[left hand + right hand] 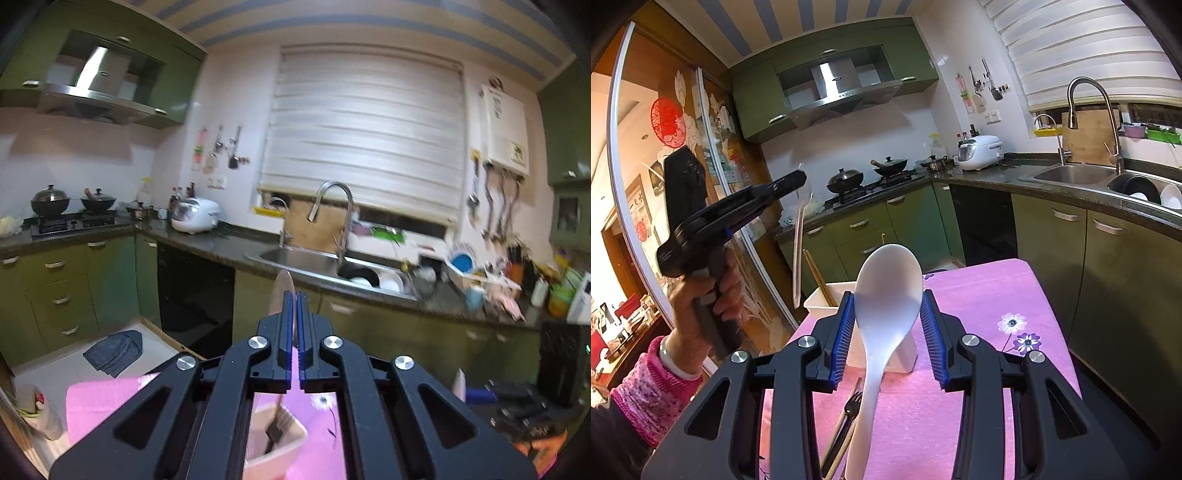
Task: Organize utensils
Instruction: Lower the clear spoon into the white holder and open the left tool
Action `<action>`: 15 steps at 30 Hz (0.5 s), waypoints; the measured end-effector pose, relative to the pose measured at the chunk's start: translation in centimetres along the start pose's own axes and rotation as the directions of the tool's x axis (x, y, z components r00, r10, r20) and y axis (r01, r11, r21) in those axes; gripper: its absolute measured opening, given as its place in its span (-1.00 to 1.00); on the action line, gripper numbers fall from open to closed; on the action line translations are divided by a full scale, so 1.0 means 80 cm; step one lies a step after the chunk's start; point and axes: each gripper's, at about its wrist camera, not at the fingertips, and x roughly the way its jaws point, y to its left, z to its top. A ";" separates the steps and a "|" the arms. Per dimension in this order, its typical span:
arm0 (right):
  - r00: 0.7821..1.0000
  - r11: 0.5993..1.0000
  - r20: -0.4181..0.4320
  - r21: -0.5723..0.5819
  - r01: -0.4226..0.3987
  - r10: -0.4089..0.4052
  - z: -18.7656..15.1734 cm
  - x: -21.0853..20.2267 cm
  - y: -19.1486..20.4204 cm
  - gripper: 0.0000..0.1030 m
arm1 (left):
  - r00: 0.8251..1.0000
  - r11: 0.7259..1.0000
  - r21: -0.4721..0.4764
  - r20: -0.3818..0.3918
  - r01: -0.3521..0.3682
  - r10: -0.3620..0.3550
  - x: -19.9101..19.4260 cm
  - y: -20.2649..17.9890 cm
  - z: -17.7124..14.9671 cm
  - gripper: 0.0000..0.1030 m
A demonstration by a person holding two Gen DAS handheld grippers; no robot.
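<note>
My left gripper is shut on a clear plastic spoon, held high; from the right wrist view it hangs the spoon above the white utensil holder. The holder also shows below my left gripper, with dark utensils in it. My right gripper is shut on a white serving spoon, bowl up, handle hanging down. A black fork and chopsticks lie on the pink tablecloth under it. Wooden chopsticks stand in the holder.
The table's right edge faces green cabinets. A sink with bowls and a faucet is at the right. A stove with pots is behind. A glass sliding door stands left.
</note>
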 end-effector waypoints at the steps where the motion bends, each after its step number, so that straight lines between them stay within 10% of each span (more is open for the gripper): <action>1: 1.000 1.000 -0.003 0.002 -0.001 0.001 -0.001 0.002 -0.001 -0.29 | 1.000 1.000 -0.001 0.015 -0.025 0.025 0.005 0.005 0.002 -0.96; 15: 0.999 1.000 -0.037 -0.009 -0.011 0.011 0.002 0.035 0.004 -0.29 | 0.969 0.969 -0.023 0.039 -0.244 0.245 0.059 0.040 -0.041 -0.96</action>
